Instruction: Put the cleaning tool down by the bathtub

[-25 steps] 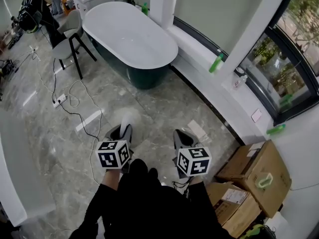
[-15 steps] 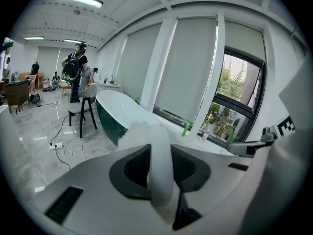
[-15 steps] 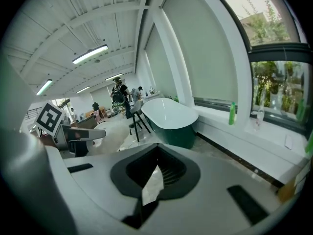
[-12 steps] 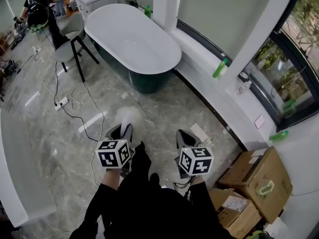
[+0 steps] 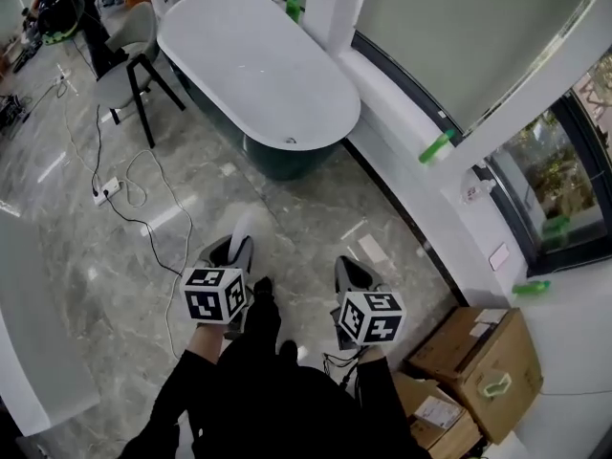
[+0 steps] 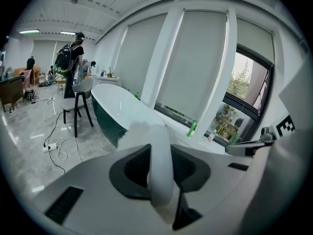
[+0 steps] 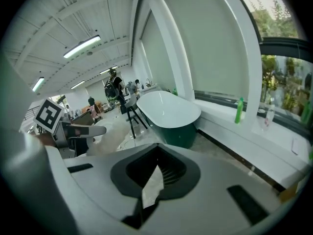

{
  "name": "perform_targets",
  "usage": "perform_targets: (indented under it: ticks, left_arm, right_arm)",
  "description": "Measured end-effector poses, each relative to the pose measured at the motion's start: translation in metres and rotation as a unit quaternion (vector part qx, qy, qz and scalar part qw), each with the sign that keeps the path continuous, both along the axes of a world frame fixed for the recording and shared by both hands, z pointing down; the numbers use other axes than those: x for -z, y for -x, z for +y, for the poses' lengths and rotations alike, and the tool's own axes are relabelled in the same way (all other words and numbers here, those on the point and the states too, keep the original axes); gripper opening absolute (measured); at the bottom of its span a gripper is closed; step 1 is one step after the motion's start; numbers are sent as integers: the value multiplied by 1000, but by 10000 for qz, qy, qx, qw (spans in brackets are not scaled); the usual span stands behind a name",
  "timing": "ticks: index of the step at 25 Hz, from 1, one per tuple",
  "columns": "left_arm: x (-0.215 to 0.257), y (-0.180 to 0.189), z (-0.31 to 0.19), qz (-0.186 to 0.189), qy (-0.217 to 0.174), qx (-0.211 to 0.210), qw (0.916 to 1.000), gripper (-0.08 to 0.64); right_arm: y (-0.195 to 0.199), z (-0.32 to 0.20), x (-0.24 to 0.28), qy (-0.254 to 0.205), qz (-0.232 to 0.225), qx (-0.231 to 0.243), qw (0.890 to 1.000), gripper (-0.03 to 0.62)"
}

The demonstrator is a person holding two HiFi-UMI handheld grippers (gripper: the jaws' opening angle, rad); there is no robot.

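Observation:
The bathtub [image 5: 253,60], white inside and dark green outside, stands ahead on the marble floor. My left gripper [image 5: 232,248] is shut on the white handle [image 6: 160,168] of the cleaning tool, whose fluffy white head [image 5: 244,226] sticks out forward above the floor, well short of the tub. In the left gripper view the bathtub [image 6: 122,109] lies beyond the fluffy head [image 6: 139,131]. My right gripper [image 5: 346,269] hangs beside the left one, shut and empty. From the right gripper view the tub [image 7: 171,109] is straight ahead and the tool's head [image 7: 110,137] is at the left.
A grey chair [image 5: 134,65] stands left of the tub, with a power strip and cables [image 5: 105,191] on the floor. A white window ledge [image 5: 411,185] with a green bottle [image 5: 437,146] runs along the right. Cardboard boxes [image 5: 478,352] sit at lower right. A person [image 5: 57,8] stands far left.
The tub has come closer and lower in the head view and the boxes have slid back. Both grippers keep their place in front of the body, and the tool stays gripped.

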State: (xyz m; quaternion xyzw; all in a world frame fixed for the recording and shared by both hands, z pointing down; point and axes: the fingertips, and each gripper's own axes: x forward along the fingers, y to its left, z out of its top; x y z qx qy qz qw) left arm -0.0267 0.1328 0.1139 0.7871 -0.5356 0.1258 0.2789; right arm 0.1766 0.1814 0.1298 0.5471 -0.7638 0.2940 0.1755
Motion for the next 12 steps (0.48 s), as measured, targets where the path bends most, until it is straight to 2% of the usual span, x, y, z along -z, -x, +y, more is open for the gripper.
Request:
perform_targets:
  ticks: [12]
  left_arm:
    - [-14, 23, -97, 76, 225, -59, 9997, 98]
  right_arm:
    - [34, -96, -4, 275, 210, 115, 9993, 0]
